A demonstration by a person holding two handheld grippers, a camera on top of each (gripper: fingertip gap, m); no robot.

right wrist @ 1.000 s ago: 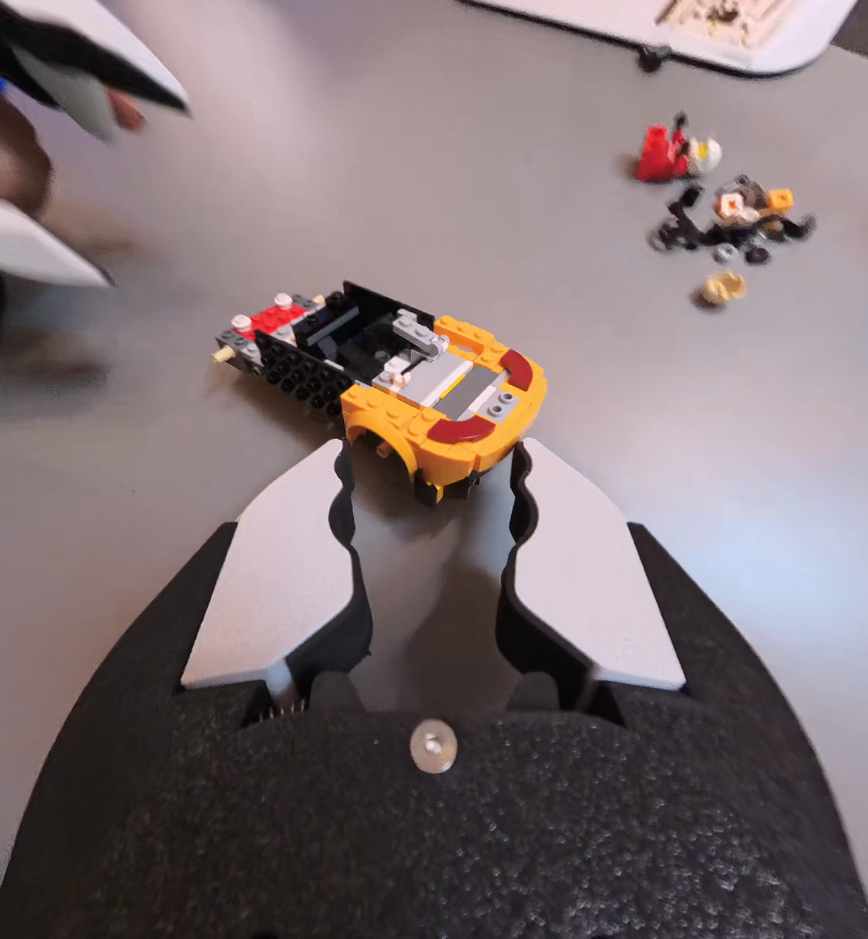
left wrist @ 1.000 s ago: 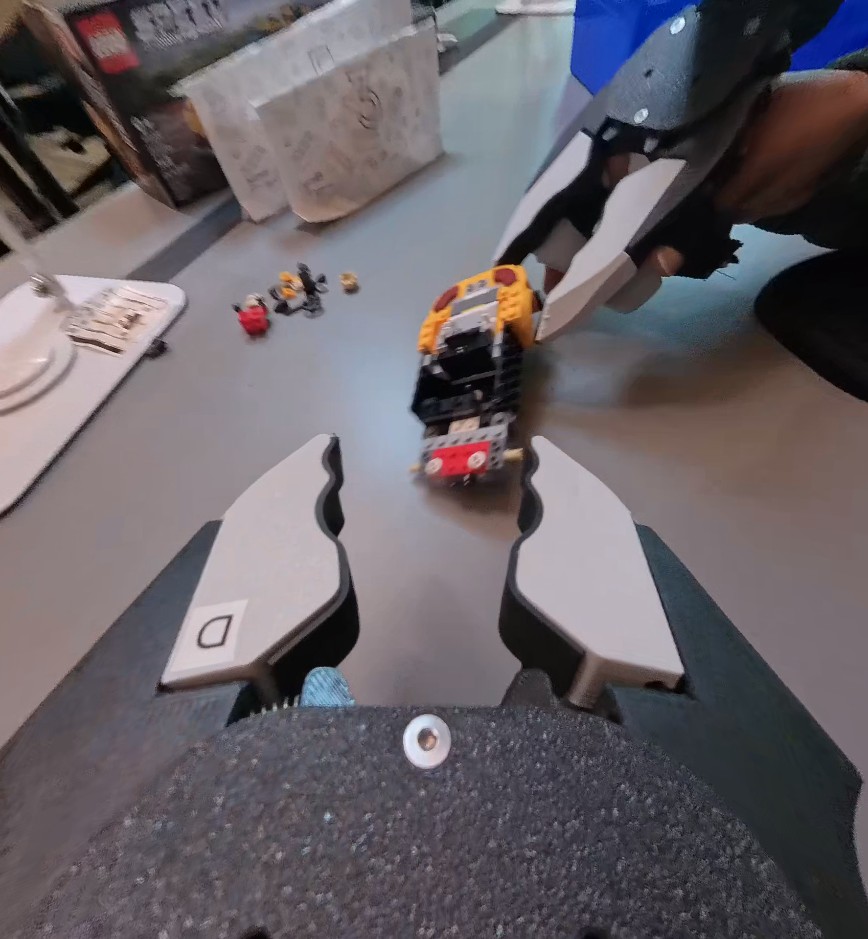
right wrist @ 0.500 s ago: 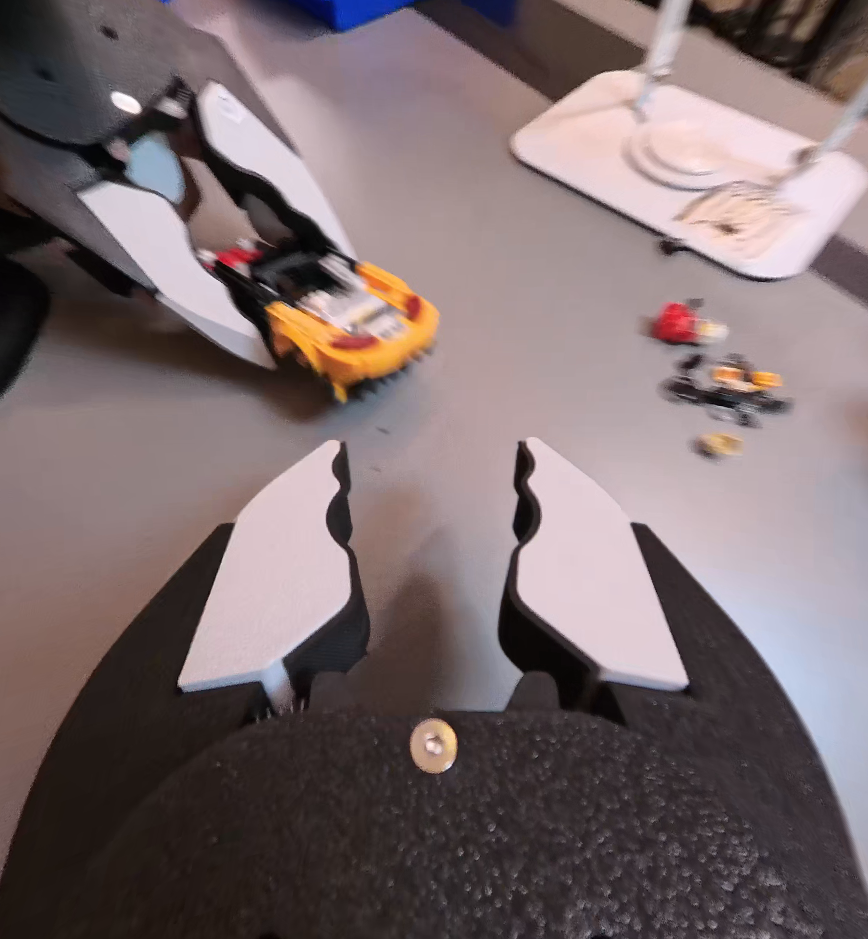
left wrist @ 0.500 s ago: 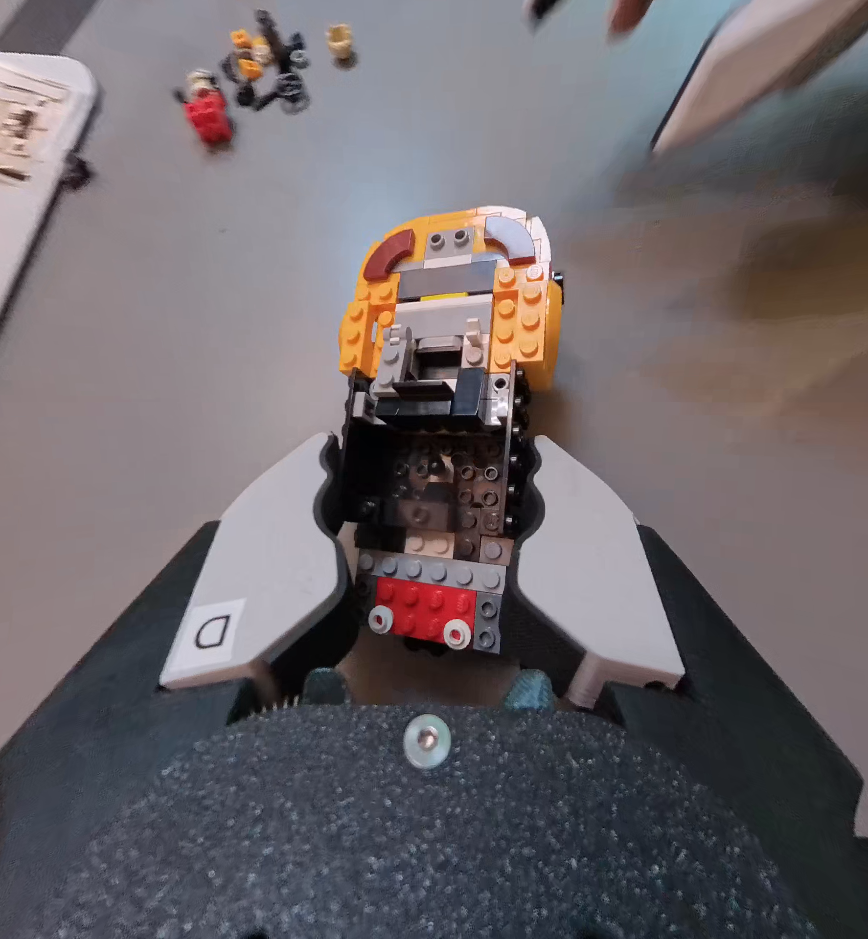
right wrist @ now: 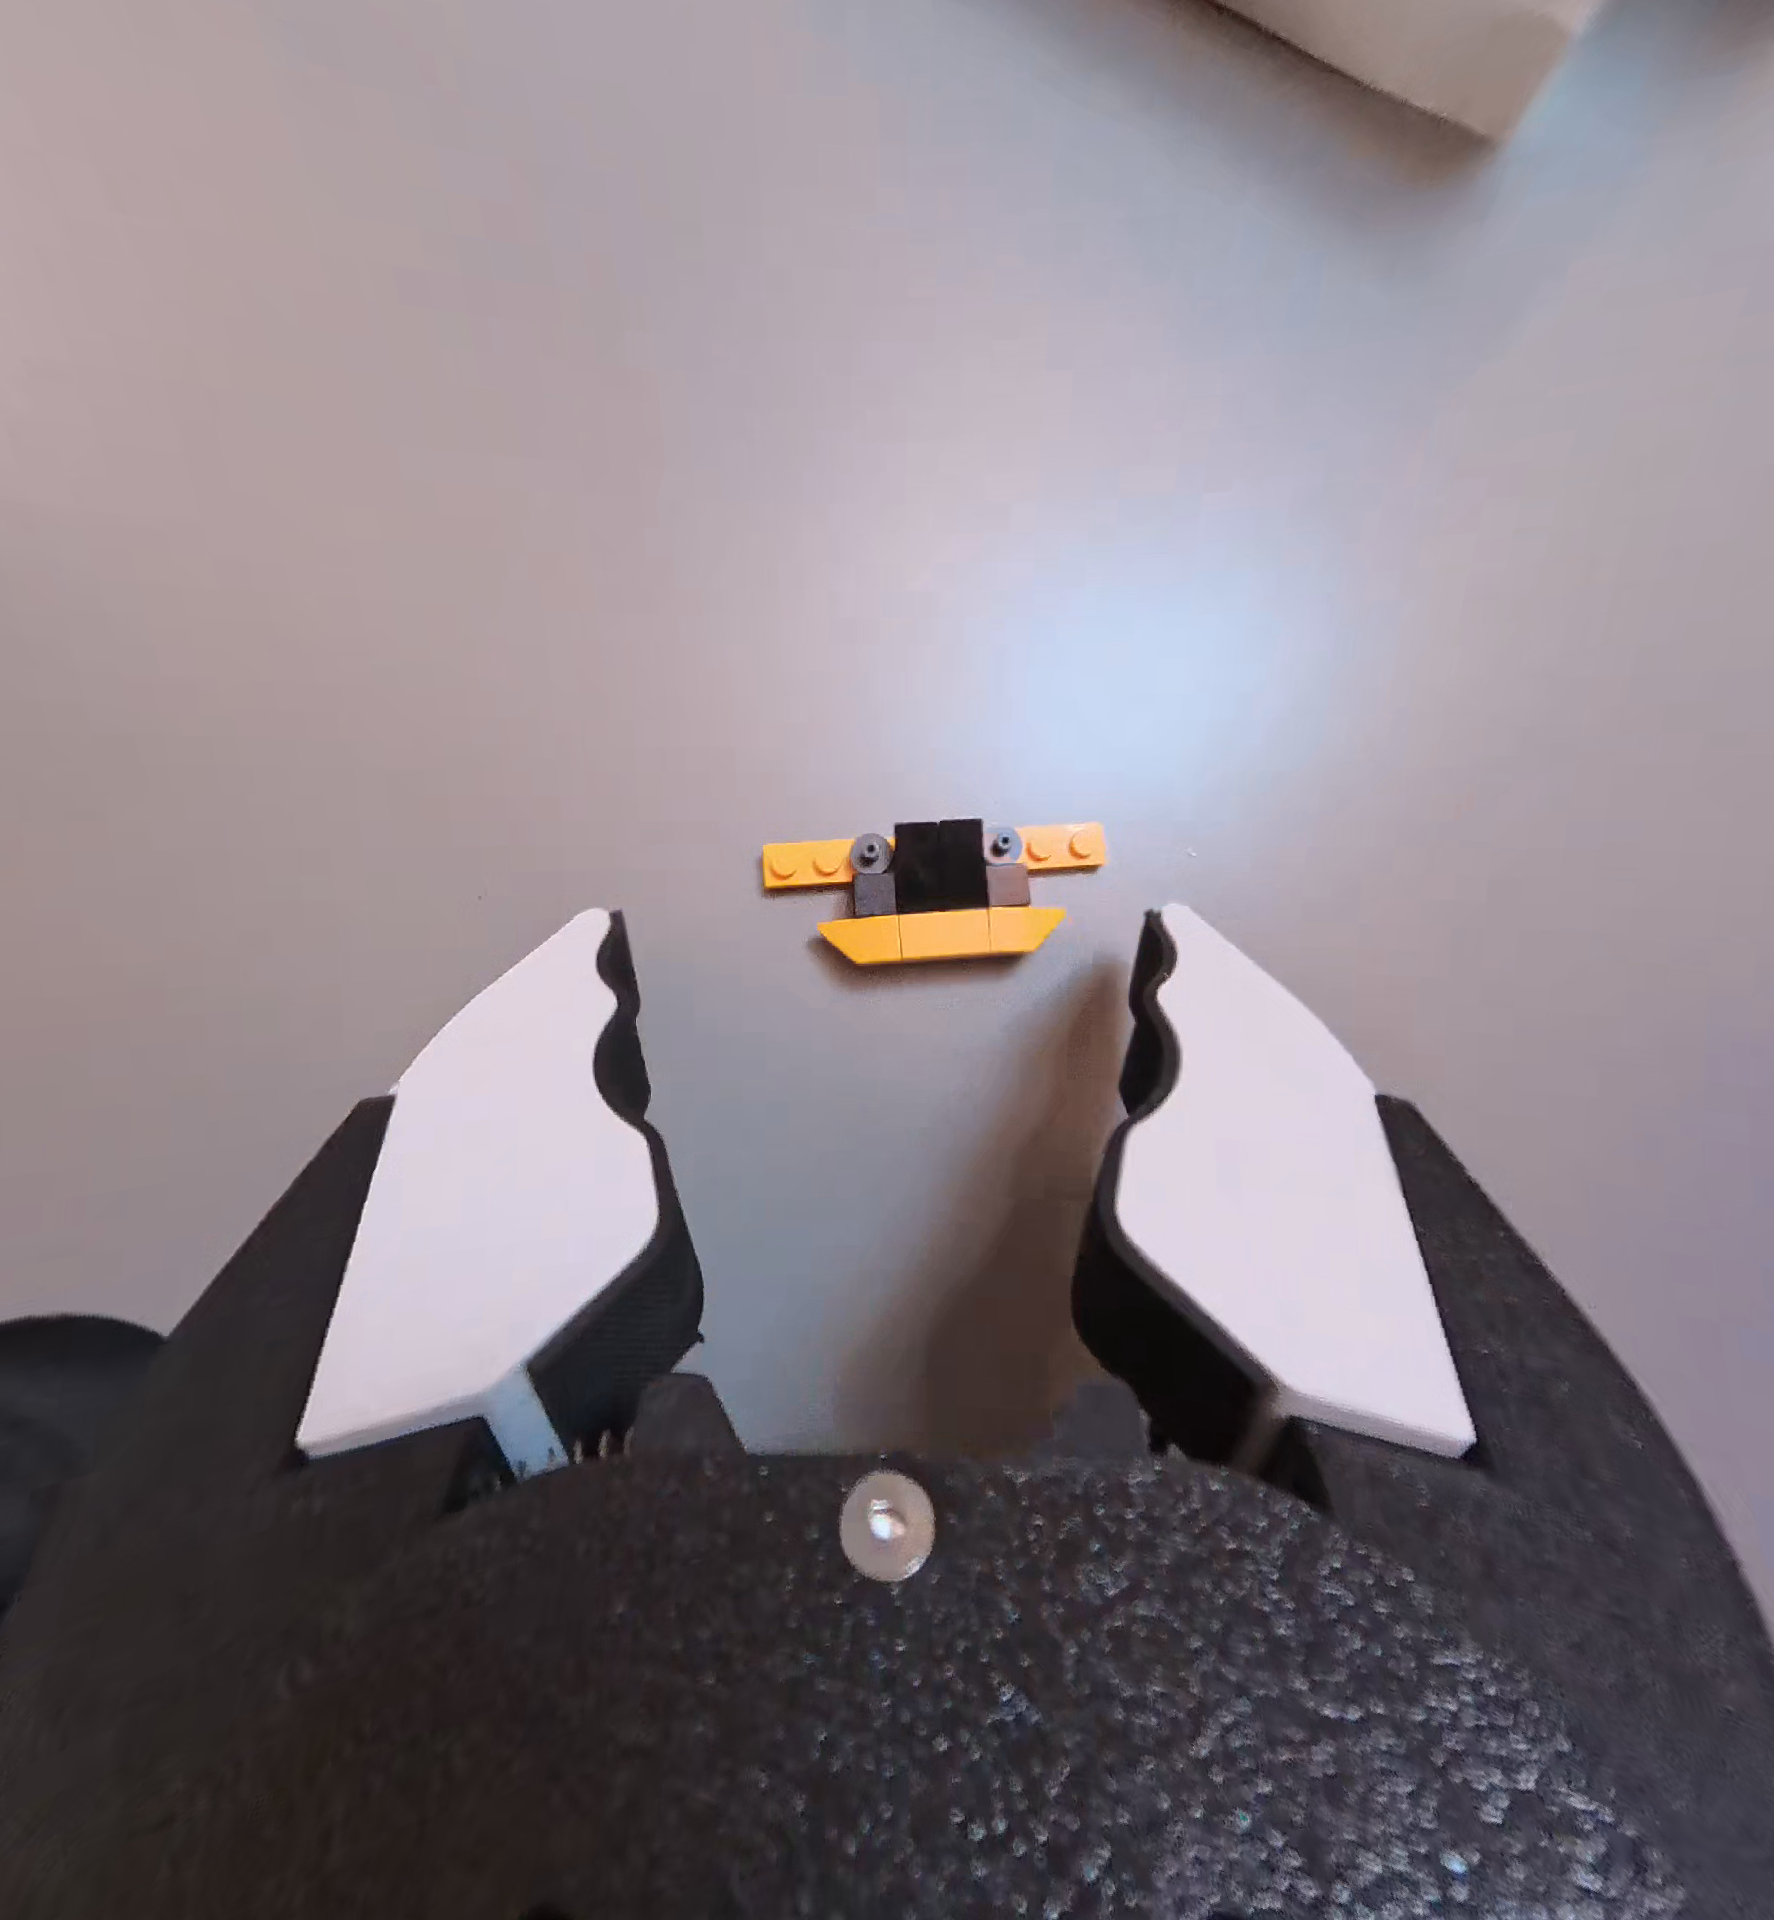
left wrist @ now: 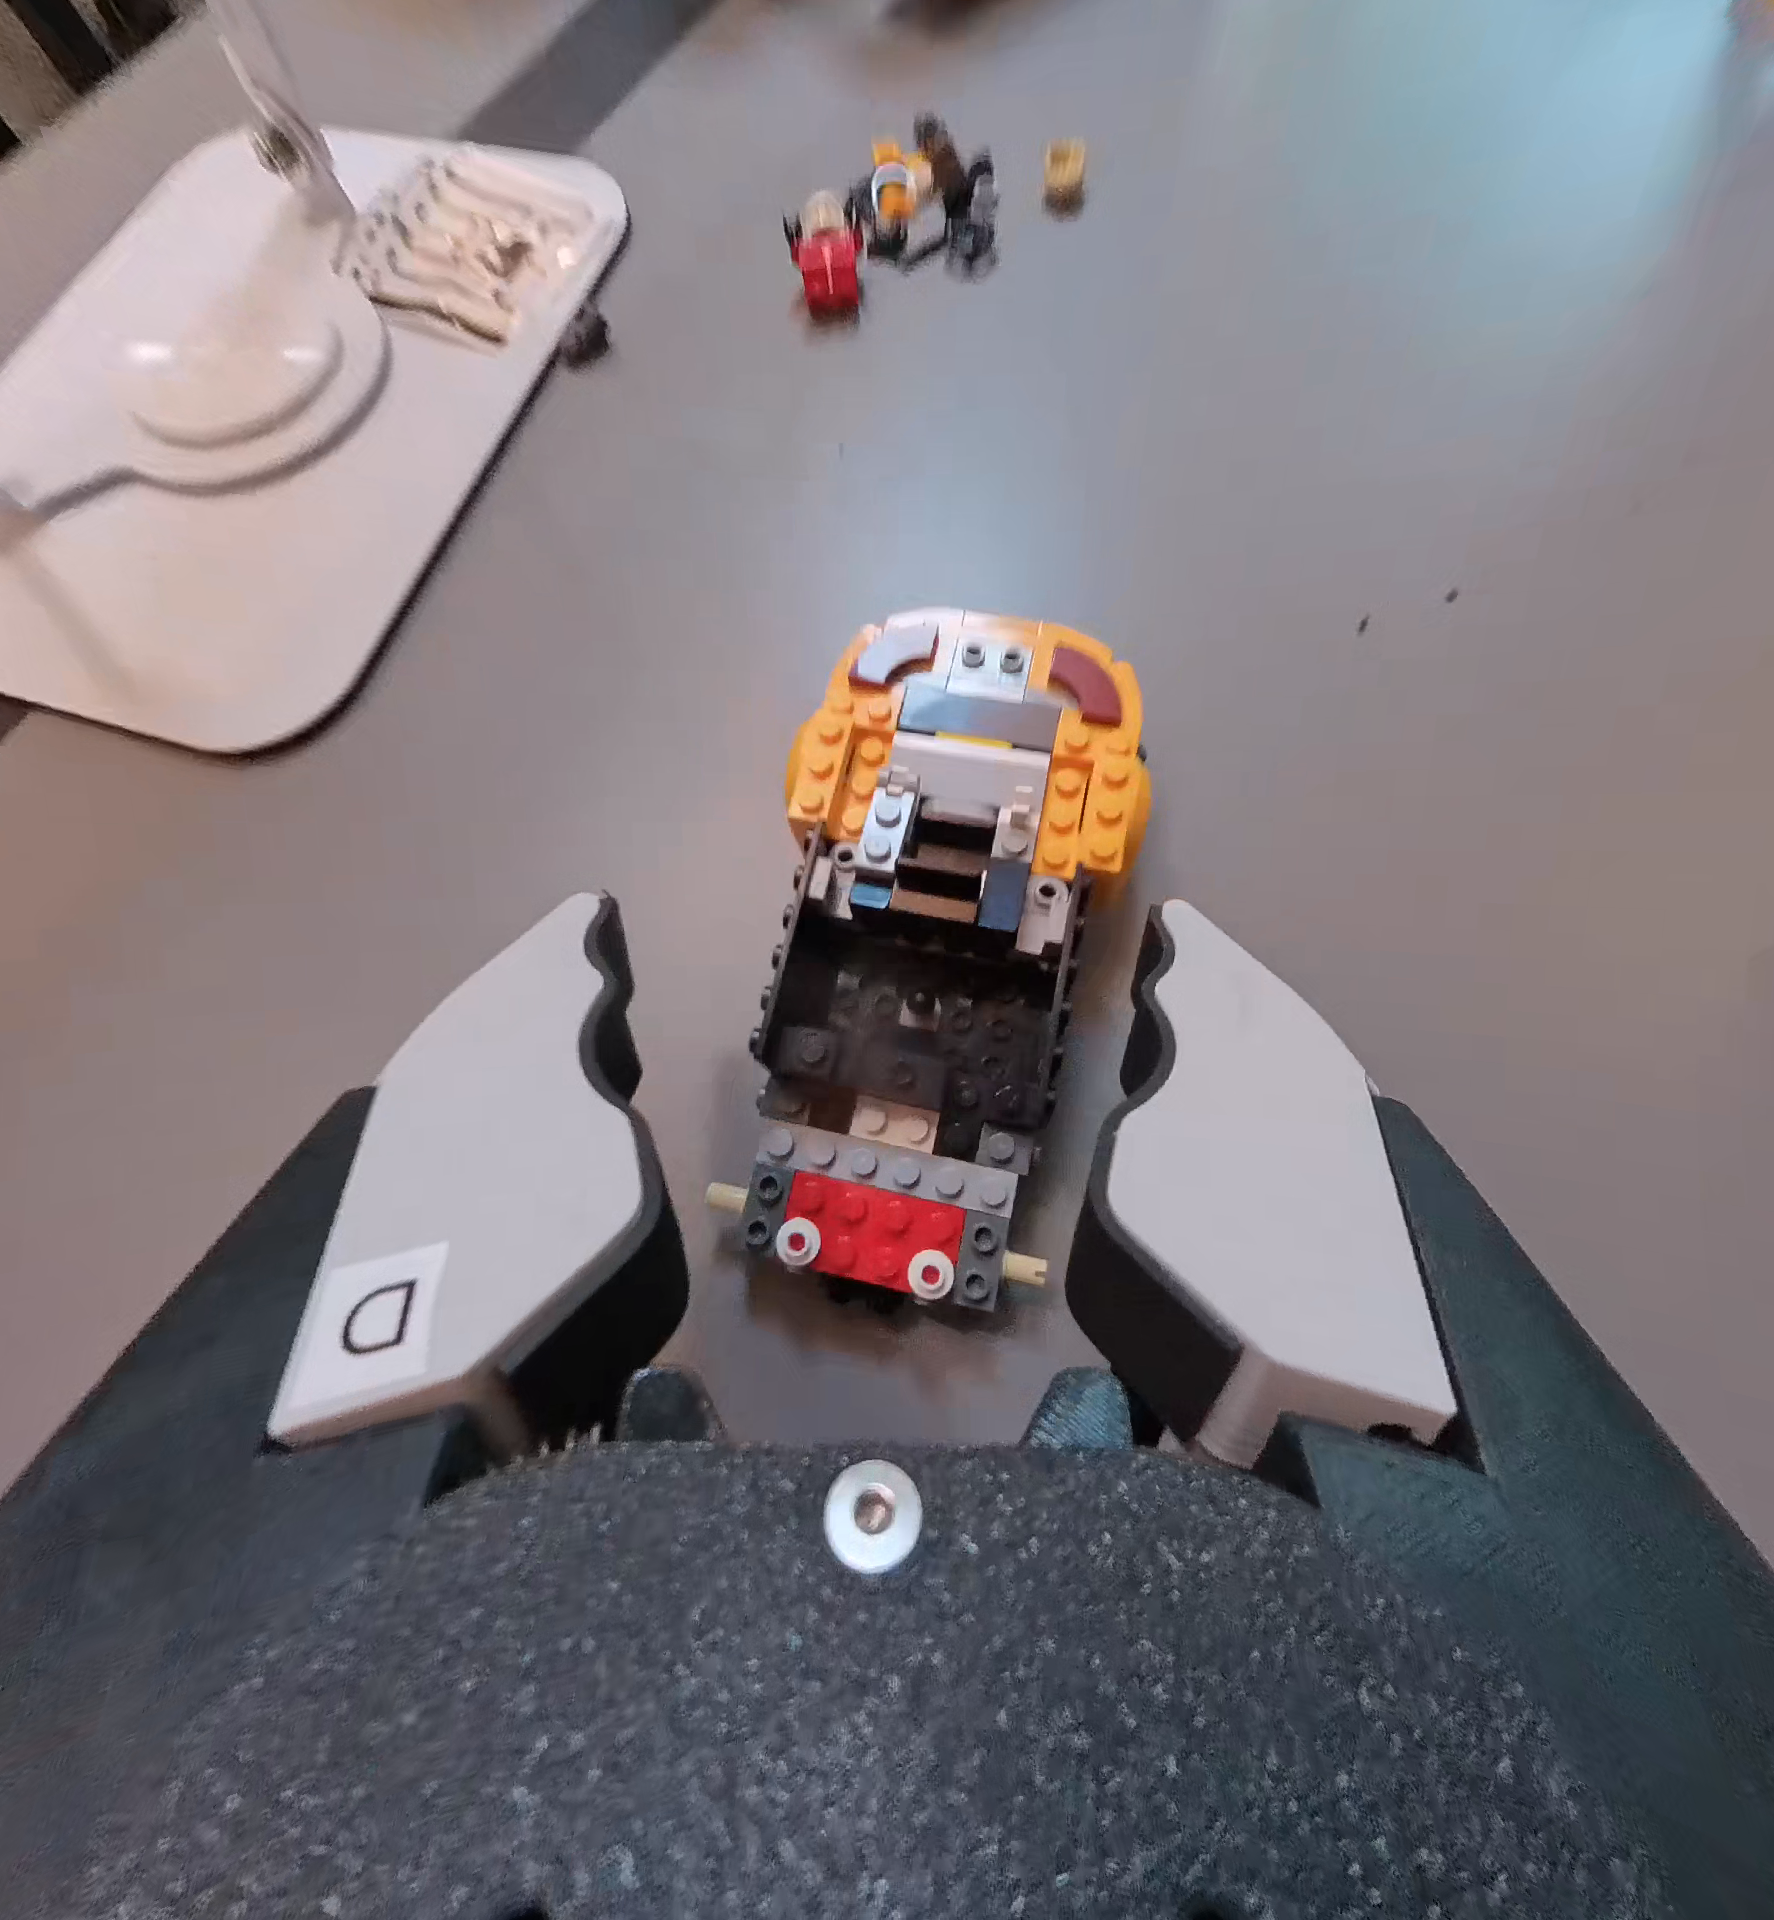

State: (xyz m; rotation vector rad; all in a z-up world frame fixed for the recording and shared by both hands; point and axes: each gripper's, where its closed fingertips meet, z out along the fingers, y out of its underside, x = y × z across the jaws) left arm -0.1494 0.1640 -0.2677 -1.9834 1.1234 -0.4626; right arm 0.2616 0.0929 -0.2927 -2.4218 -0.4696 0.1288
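The brick car (left wrist: 950, 956), orange front, black middle, red-and-grey rear, lies flat on the grey table (left wrist: 1382, 935) between the left gripper's (left wrist: 883, 920) wide-apart fingers, untouched. A small orange-and-black brick piece (right wrist: 933, 891) lies flat just beyond the right gripper's (right wrist: 883, 920) spread fingertips.

Bright soft light, bluish tabletop (right wrist: 1174, 665) glare, blurred edges.

Setting: an indoor workbench or hobby-lab station. Evidence: a smooth grey table (left wrist: 1382, 416) carrying a partly built brick model car (left wrist: 950, 935), a cluster of loose small bricks (left wrist: 904, 223), and a white flat stand base (left wrist: 239, 468) with metal rods rising from it. A small orange-and-black brick subassembly (right wrist: 933, 894) lies on the same surface.
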